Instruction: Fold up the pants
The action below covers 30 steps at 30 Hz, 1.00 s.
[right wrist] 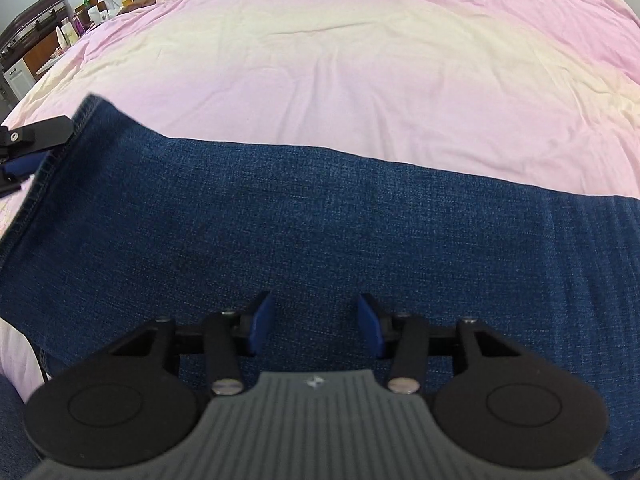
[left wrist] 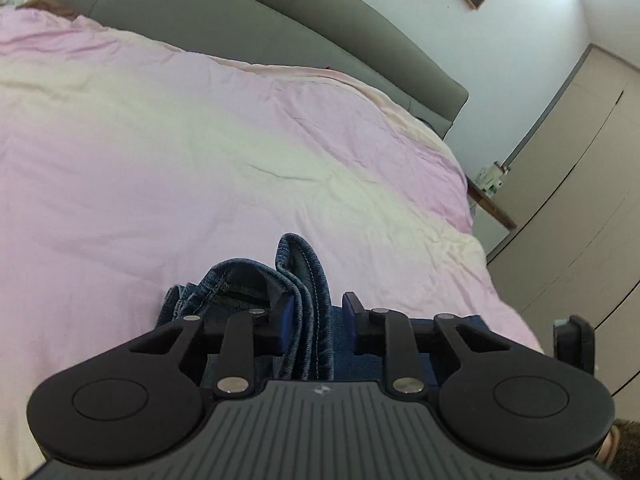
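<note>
A: Do we see any containers? None we can name; just the bed (right wrist: 360, 60) with the jeans (right wrist: 300, 220) spread across it, right under and ahead of our right gripper (right wrist: 316, 322).

B: Its fingers stand apart over the denim, gripping nothing.

A: And our left gripper (left wrist: 318, 316)? A bunched hem of the jeans (left wrist: 304, 280) sits between its fingers, against the left pad (left wrist: 286, 320); a gap shows at the right pad, so we cannot tell if it holds.

B: Beyond it, the headboard (left wrist: 240, 20).

A: The jeans run off the right and bottom edges of the right view. Small items on the nightstand (left wrist: 494, 206) are too tiny to name.
</note>
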Each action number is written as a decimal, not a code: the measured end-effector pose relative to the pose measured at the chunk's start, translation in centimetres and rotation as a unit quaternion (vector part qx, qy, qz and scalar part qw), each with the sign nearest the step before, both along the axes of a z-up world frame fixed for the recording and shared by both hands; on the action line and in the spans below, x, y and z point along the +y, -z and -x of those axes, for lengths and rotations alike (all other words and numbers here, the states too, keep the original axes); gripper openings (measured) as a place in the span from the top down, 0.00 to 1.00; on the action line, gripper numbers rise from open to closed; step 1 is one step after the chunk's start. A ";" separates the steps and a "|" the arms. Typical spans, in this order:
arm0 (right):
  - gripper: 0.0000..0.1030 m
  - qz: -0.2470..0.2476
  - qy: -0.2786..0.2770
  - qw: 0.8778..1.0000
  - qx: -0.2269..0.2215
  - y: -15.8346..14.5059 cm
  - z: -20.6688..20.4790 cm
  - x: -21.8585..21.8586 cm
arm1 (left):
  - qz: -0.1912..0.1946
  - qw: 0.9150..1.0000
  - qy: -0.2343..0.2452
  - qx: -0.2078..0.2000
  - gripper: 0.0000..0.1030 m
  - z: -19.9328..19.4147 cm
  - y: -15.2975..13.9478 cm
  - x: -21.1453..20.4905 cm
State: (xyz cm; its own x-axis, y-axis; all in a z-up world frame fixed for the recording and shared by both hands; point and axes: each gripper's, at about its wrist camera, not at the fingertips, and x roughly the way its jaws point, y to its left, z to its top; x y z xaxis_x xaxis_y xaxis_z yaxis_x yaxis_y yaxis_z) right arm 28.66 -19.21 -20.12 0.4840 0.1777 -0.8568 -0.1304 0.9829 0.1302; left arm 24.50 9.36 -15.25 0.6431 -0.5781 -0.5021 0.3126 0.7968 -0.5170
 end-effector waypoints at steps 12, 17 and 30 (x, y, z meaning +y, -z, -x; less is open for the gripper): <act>0.56 -0.005 -0.001 1.000 0.000 0.0 0.2 -0.4 | -0.021 0.984 -0.073 0.160 0.36 -2.0 3.9 4.6; 0.56 -0.017 -0.006 1.000 -0.012 -0.9 0.5 -1.5 | 0.006 0.982 -0.063 0.179 0.29 -2.4 4.3 4.7; 0.56 0.000 0.199 0.980 -0.028 -5.1 -1.7 -21.7 | -0.041 0.986 -0.044 0.156 0.49 -7.6 4.1 2.1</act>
State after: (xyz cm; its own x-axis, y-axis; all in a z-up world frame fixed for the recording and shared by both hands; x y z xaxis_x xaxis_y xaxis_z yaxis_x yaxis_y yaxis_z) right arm 30.35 -40.95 -15.06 0.5618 -0.0334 -0.8266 0.2552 0.9575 0.1347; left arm 32.07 11.48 -19.39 0.4961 -0.4764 -0.7259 0.0766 0.8568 -0.5100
